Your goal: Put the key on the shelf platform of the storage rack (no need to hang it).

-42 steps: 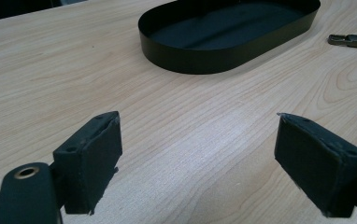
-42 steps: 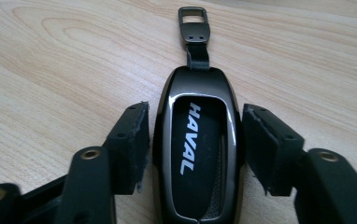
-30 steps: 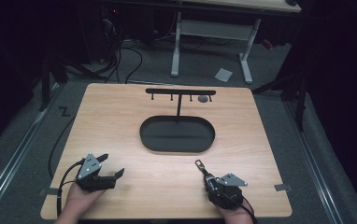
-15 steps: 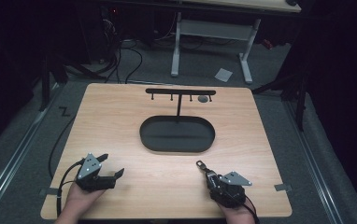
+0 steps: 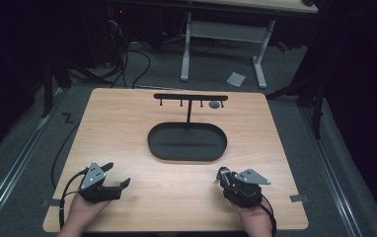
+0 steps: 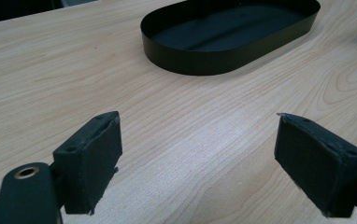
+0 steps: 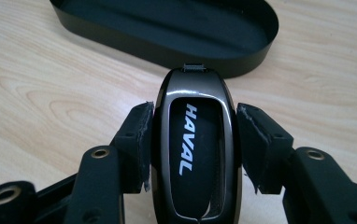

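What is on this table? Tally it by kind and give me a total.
grippers: 2, the left gripper and the right gripper
key fob: 1
black oval tray: 1
hook rack: 1
small grey round thing under the rack's bar: 1
Total: 6

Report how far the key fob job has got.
Done: the right gripper is shut on the key fob, lettered HAVAL, its pads on both sides. In hand: the fob is held near the table's front edge, short of the black oval tray. Left: probably placing the fob; the tray holds nothing. The left gripper is open over bare wood.
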Demonstrator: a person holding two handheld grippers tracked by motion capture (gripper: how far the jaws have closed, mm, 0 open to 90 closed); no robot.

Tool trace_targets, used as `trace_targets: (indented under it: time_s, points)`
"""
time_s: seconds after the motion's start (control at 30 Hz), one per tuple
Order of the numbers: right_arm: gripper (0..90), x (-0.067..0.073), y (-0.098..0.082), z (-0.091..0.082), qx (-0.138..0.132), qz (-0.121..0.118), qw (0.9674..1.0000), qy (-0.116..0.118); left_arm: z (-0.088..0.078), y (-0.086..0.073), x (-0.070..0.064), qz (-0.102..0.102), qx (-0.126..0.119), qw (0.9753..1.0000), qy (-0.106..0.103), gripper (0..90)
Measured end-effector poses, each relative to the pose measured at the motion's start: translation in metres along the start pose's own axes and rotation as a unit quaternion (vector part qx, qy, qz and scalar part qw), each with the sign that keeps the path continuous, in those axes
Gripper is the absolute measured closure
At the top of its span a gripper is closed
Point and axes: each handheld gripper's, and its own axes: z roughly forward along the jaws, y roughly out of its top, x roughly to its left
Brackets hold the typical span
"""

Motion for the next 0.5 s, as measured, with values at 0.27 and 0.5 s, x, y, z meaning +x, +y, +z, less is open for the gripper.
trace_targets:
  time_s: [0.27,0.5]
  points:
    - [48.9,-0.003,0.016,0.002,-0.005,-0.001,1.0,-0.003,0.0,0.0,0.001,-0.001,-0.001,1.0,-0.001,15.8]
    - [48.9,-0.008,0.038,0.006,-0.01,-0.004,0.9999,-0.005,-0.001,0.0,0.0,-0.002,-0.002,1.0,-0.002,15.9]
